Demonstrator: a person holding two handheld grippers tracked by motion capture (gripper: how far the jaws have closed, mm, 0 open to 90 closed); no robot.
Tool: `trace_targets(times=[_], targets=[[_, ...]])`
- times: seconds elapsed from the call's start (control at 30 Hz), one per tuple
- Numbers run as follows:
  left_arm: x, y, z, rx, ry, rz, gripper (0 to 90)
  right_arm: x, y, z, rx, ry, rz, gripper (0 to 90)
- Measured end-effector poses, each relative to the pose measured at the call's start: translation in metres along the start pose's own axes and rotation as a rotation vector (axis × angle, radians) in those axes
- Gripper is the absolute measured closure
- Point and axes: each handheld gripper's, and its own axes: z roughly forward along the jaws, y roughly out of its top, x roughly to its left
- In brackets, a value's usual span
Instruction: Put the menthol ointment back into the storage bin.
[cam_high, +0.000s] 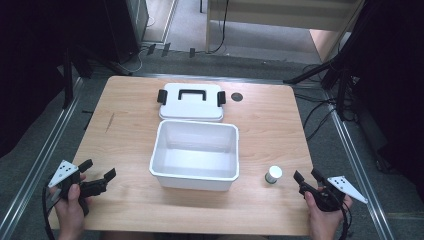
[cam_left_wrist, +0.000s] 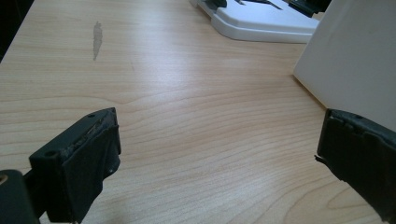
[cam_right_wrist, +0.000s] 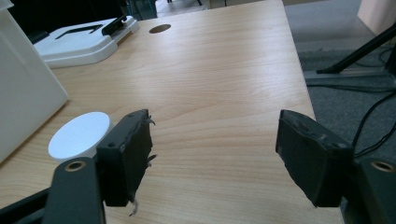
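Both pairs of jaws stand wide apart with nothing between them. The right gripper (cam_high: 306, 177) hovers low over the counter's (cam_high: 270, 125) near right corner, with the small white jar (cam_high: 273, 174) just beside its left jaw, upright. The left gripper (cam_high: 98, 171) is at the near left corner, well apart from the open white bin (cam_high: 159, 150) at the centre. The lid (cam_high: 191, 102) lies flat just behind the bin.

one white bin (cam_high: 195, 150), one lid (cam_high: 191, 101), one small jar (cam_high: 273, 174), two tongs (cam_high: 98, 176) (cam_high: 309, 177)
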Motion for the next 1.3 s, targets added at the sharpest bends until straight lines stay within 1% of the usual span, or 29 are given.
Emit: trace_targets(times=[0.07,0.13,0.17,0.2,0.23,0.27,0.3,0.37,0.4,0.43,0.47,0.57,0.6,0.63,0.67,0.7,0.73,0.77,0.8,0.83,0.87,0.93,1.0,1.07,1.1,1.17,1.23,1.27,1.3], targets=[[0.0,0.0,0.0,0.0,0.001,-0.003,0.3,-0.002,0.002,-0.001,0.009,0.005,0.026,29.4],[0.0,0.0,-0.001,-0.008,0.001,0.002,0.3,0.0,0.008,-0.002,0.043,-0.002,0.014,31.4],[0.0,0.0,-0.001,-0.008,0.001,0.002,0.3,0.0,0.008,-0.002,0.043,-0.002,0.014,31.4],[0.0,0.0,0.0,-0.003,0.001,0.0,0.3,0.003,0.015,-0.003,0.073,0.006,-0.007,31.5],[0.0,0.0,0.0,-0.003,0.001,0.0,0.3,0.003,0.015,-0.003,0.073,0.006,-0.007,31.5],[0.0,0.0,0.0,-0.007,0.001,-0.001,0.3,0.007,0.022,-0.004,0.112,-0.012,-0.024,32.9],[0.0,0.0,-0.001,-0.006,-0.001,0.0,0.3,0.009,0.025,-0.003,0.138,-0.016,-0.04,32.9],[0.0,-0.001,-0.001,-0.011,0.001,-0.002,0.3,0.015,0.035,-0.001,0.232,-0.047,-0.087,32.9],[0.0,-0.001,-0.001,-0.011,0.001,-0.003,0.3,0.017,0.04,0.0,0.275,-0.054,-0.115,33.9],[0.0,-0.001,-0.001,-0.011,0.001,-0.003,0.3,0.017,0.04,0.0,0.275,-0.054,-0.115,33.9],[0.0,-0.001,-0.001,-0.009,0.0,-0.003,0.3,0.022,0.05,0.003,0.376,-0.132,-0.152,34.4],[0.001,-0.001,-0.001,-0.014,-0.002,-0.011,0.3,0.028,0.062,0.009,0.519,-0.159,-0.192,33.0],[0.001,-0.001,-0.001,-0.014,-0.004,-0.012,0.3,0.031,0.066,0.014,0.595,-0.164,-0.225,31.9],[0.001,-0.001,-0.001,-0.014,-0.004,-0.012,0.3,0.034,0.067,0.017,0.653,-0.163,-0.25,30.8],[0.001,-0.001,-0.001,-0.014,-0.004,-0.011,0.3,0.036,0.068,0.02,0.701,-0.158,-0.253,29.7],[0.001,-0.001,-0.001,-0.012,-0.005,-0.01,0.3,0.038,0.069,0.024,0.764,-0.15,-0.261,29.2],[0.001,-0.001,0.0,-0.011,-0.005,-0.009,0.3,0.042,0.07,0.028,0.822,-0.148,-0.29,29.3],[0.001,-0.001,-0.001,-0.01,-0.005,-0.008,0.3,0.044,0.071,0.03,0.857,-0.155,-0.309,28.9],[0.001,-0.001,-0.001,-0.011,-0.005,-0.009,0.3,0.046,0.071,0.034,0.915,-0.166,-0.313,27.7],[0.001,-0.001,-0.001,-0.011,-0.005,-0.009,0.3,0.046,0.071,0.034,0.915,-0.166,-0.313,27.7],[0.001,-0.001,-0.001,-0.01,-0.005,-0.007,0.3,0.049,0.072,0.04,0.991,-0.163,-0.327,27.0],[0.001,0.0,0.0,-0.009,-0.006,-0.008,0.3,0.052,0.071,0.045,1.052,-0.158,-0.336,26.2],[0.001,0.0,0.0,-0.008,-0.006,-0.009,0.3,0.057,0.068,0.051,1.142,-0.155,-0.374,25.8],[0.001,0.0,0.0,-0.004,-0.006,-0.009,0.3,0.061,0.066,0.056,1.2,-0.159,-0.395,25.4],[0.001,0.0,0.0,-0.005,-0.005,-0.01,0.3,0.063,0.066,0.058,1.215,-0.163,-0.402,25.6],[0.001,0.0,0.0,-0.003,-0.006,-0.008,0.3,0.065,0.067,0.06,1.226,-0.164,-0.408,25.8],[0.001,0.0,0.0,-0.002,-0.006,-0.006,0.3,0.069,0.069,0.064,1.25,-0.156,-0.417,25.6],[0.001,0.0,0.0,-0.001,-0.005,-0.006,0.3,0.071,0.07,0.065,1.261,-0.157,-0.412,25.6],[0.001,0.0,0.0,-0.001,-0.005,-0.006,0.3,0.071,0.07,0.065,1.261,-0.157,-0.412,25.6]])
